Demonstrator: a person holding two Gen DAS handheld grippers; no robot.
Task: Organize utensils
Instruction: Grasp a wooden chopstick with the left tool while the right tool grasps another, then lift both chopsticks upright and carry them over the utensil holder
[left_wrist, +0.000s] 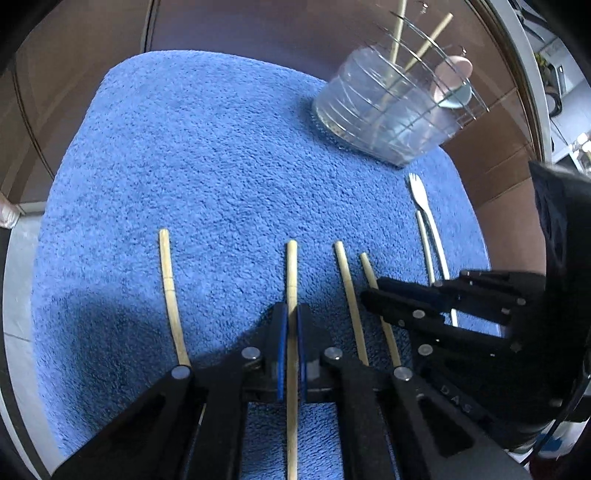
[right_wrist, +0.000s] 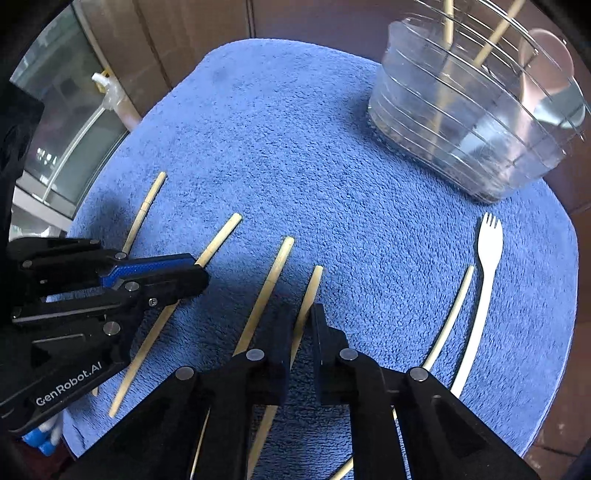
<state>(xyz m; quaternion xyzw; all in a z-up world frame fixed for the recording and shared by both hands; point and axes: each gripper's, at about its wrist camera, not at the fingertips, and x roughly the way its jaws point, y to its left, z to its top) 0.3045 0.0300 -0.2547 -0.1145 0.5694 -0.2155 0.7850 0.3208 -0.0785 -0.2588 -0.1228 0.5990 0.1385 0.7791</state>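
Chopsticks lie side by side on a blue towel (left_wrist: 221, 155) spread over a brown tabletop (left_wrist: 258, 33), their tips pointing away from both cameras. The left hand-held gripper (left_wrist: 291, 321) is closed on the second chopstick (left_wrist: 291, 266) from the left in the left wrist view; its blue pads (left_wrist: 281, 332) press the stick from both sides, and the stick runs straight back between the jaws while resting on the towel. The leftmost chopstick (left_wrist: 170, 288) lies apart from it, untouched, and a third chopstick (left_wrist: 349, 288) lies just to the right of the held one.

The right hand-held gripper (right_wrist: 301, 325) is closed on the fourth chopstick (right_wrist: 312, 288), which passes between its narrow jaws and also rests on the towel. In the right wrist view the third chopstick lies just beside that one on its left. Further right lie a thin curved stick (right_wrist: 454, 314) and a white plastic fork (right_wrist: 484, 280), close together and nearly parallel, the fork's tines pointing toward the far edge of the towel.

At the far right corner of the towel stands a clear ribbed plastic container (left_wrist: 388, 107). Two chopsticks lean upright inside it, along with a pale pink spoon (right_wrist: 546, 70) against its far wall.
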